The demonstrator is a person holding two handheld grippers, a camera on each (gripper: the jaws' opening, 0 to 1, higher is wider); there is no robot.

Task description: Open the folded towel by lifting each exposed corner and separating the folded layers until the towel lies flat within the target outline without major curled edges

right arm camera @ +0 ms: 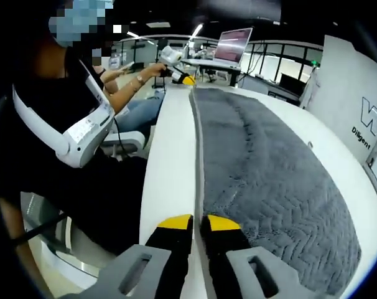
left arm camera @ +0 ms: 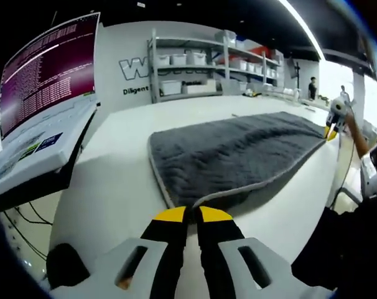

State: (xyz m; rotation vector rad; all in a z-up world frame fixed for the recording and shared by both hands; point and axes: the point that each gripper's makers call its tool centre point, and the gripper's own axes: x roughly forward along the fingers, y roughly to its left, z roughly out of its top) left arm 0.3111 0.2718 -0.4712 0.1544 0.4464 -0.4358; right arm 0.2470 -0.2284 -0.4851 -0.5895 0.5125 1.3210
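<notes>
Stretching lengthwise along the white table (left arm camera: 114, 187), the grey towel (left arm camera: 238, 152) runs between both tools — left gripper (left arm camera: 192, 215) clamped on its near corner, right gripper (right arm camera: 193, 223) pinching the opposite corner edge, jaws nearly closed, both held low and level.

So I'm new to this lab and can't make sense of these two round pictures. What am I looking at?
No robot here: a person holds a hand-held gripper in each hand, each with a fisheye camera looking along its black, yellow-tipped jaws. The left gripper view shows the left hand-held gripper closed at the near edge of a grey towel on a white table, with a laptop beside it. The right gripper view looks along the same towel from the other end; the right hand-held gripper is closed at its edge. Whether either actually pinches fabric is hard to tell.
</notes>
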